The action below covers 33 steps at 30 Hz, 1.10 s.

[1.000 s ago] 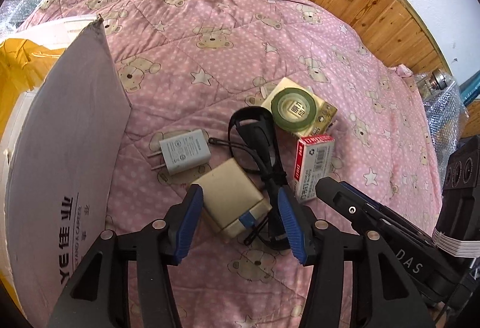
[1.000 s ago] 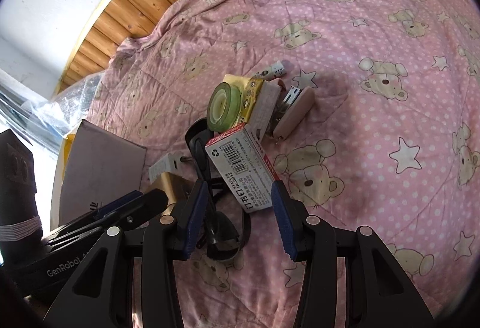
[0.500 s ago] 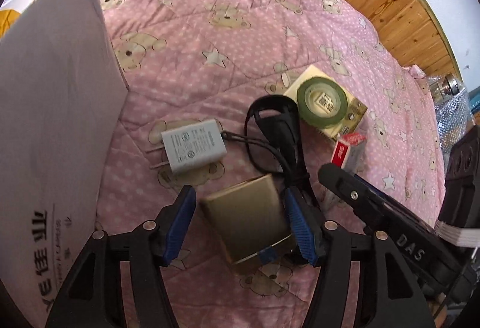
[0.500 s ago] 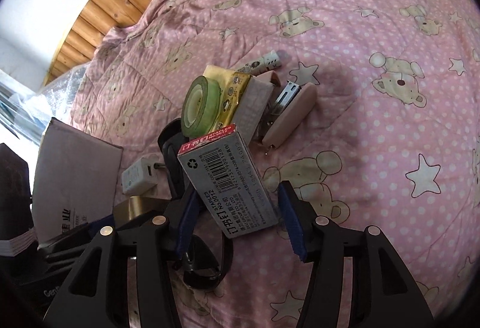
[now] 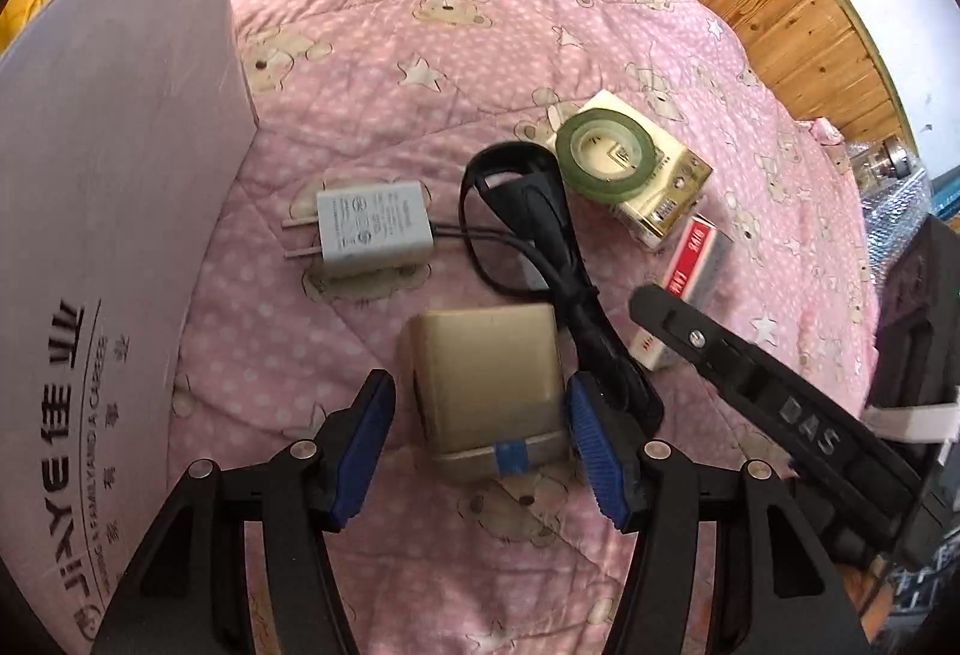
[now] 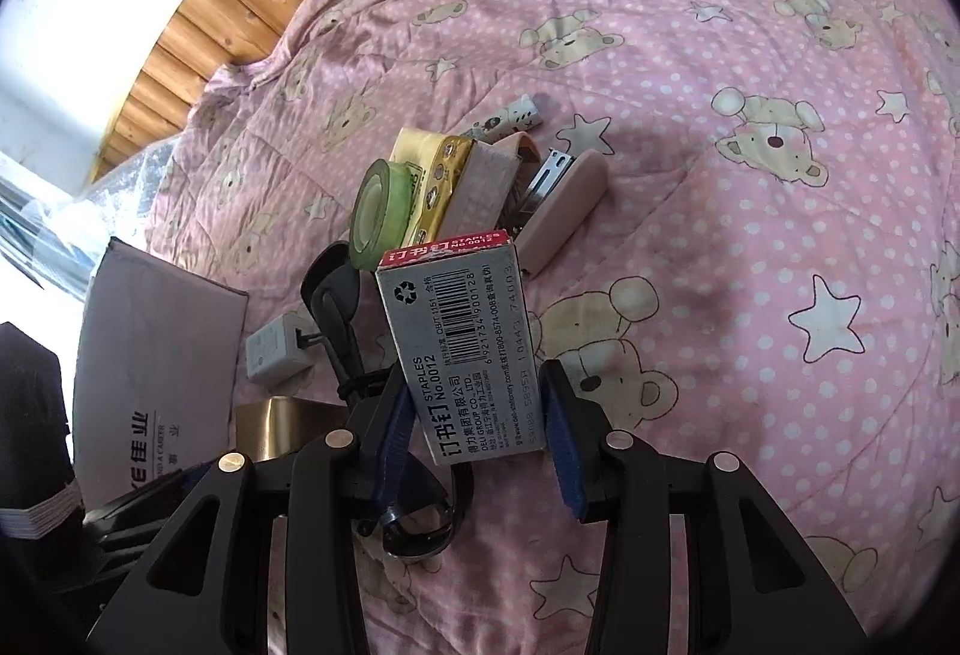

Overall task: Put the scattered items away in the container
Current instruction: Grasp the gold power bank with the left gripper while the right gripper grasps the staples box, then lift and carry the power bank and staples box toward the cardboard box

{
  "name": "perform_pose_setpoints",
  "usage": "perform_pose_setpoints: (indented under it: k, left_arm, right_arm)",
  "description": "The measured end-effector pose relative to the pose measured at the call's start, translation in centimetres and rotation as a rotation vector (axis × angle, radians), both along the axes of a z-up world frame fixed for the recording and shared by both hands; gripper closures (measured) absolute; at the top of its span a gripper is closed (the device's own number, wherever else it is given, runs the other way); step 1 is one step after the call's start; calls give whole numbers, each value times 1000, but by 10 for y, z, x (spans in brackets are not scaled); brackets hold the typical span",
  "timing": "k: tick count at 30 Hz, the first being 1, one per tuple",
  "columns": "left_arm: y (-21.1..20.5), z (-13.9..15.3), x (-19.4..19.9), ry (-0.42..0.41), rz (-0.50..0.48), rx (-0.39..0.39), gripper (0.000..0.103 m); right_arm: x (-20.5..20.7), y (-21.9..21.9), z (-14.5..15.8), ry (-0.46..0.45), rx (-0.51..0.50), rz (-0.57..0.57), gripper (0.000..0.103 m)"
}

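Your right tongs (image 6: 477,436) already clench the staple box (image 6: 462,349). Your left tongs (image 5: 480,448) are released astride the beige box (image 5: 489,379) on the quilt (image 5: 420,55): centre, clear the black cable (image 5: 540,235), then close squarely.

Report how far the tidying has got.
Done: nothing visible; the grey cardboard container hides its inside. In hand: right claw looks clamped on the grey staples box; left claw straddles the tan rectangular box, open. Left on the pink quilt: white charger, green tape roll, black strap, pink stapler.
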<state>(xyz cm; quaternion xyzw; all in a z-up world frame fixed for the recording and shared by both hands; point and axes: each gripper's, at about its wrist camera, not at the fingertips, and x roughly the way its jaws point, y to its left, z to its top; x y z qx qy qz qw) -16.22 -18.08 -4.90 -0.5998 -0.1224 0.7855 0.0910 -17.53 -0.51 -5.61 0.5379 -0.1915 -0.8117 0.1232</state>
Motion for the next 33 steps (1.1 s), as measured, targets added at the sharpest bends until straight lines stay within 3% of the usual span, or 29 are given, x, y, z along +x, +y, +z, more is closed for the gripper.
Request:
perform_pose_setpoints:
  k: [6, 21, 33]
  left_arm:
    - [-3, 6, 3, 56, 7, -34, 48]
    - [-18, 45, 31, 119, 15, 26, 48]
    - [-17, 76, 68, 174, -3, 59, 49]
  right_arm:
    - [8, 6, 9, 17, -6, -11, 59]
    - [43, 18, 43, 57, -35, -24, 60]
    - [83, -1, 65, 82, -32, 20, 60]
